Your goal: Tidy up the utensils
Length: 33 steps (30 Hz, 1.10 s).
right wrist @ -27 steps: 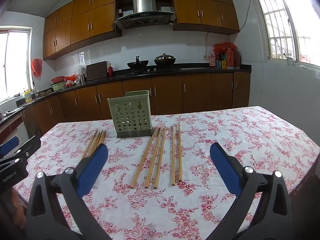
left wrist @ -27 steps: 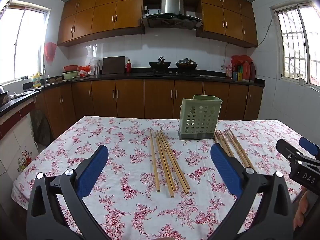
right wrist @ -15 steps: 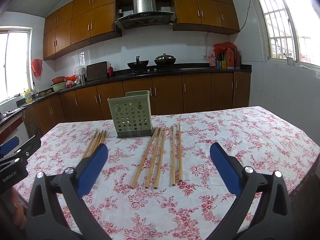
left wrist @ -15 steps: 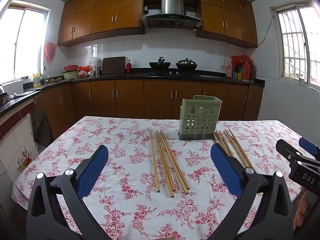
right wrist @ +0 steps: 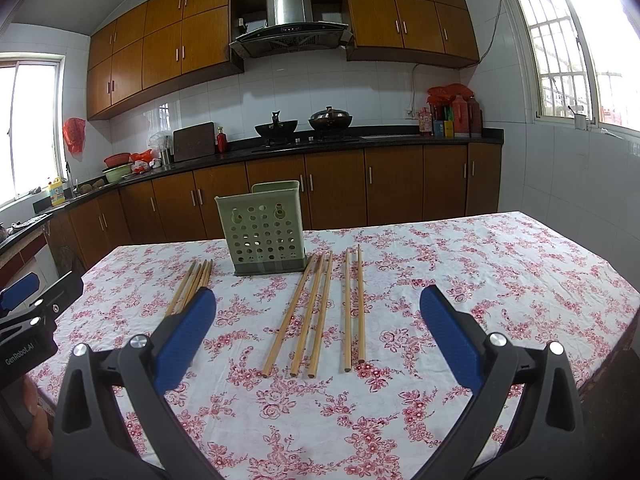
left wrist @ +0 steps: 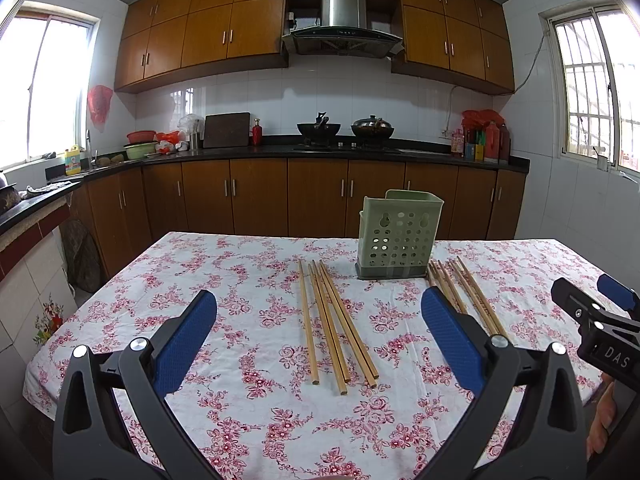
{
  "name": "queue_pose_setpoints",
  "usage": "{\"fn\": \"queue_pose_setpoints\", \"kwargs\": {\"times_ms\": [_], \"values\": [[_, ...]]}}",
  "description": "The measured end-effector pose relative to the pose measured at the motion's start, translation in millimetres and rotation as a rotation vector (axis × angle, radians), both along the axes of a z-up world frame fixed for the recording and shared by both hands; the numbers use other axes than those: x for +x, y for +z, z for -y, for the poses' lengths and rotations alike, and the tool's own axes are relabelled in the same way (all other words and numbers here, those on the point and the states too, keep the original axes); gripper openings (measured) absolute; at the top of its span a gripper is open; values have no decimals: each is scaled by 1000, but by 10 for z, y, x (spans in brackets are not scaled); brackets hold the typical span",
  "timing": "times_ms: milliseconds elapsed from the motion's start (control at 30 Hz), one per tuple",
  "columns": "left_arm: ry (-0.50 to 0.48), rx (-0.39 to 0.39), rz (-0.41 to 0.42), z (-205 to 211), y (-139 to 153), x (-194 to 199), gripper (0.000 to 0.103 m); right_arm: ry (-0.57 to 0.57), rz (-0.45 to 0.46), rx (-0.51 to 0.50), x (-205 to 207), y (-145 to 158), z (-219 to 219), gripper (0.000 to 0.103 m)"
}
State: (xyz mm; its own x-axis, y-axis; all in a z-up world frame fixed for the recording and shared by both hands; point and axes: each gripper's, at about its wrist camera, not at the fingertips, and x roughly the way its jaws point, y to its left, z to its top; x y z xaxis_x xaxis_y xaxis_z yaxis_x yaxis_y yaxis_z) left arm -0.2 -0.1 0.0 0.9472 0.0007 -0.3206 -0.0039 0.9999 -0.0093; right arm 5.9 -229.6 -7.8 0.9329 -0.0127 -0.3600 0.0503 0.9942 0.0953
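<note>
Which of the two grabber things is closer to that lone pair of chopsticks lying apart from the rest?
Right. The right gripper hovers just before the pair; the left gripper faces the bundle across the holder.

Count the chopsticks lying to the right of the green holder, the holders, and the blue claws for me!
Chopsticks right of the holder: 5
Green chopstick holder: 1
Claws, both open: 2 (left claw, right claw)
Total: 8
</note>
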Motion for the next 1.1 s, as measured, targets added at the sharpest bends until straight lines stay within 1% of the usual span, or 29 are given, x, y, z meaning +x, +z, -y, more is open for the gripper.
{"fn": "queue_pose_setpoints", "kwargs": {"times_ms": [1100], "values": [[0,2,-2,0,0,1,101,1,-1,3,-9,1,16,99]]}}
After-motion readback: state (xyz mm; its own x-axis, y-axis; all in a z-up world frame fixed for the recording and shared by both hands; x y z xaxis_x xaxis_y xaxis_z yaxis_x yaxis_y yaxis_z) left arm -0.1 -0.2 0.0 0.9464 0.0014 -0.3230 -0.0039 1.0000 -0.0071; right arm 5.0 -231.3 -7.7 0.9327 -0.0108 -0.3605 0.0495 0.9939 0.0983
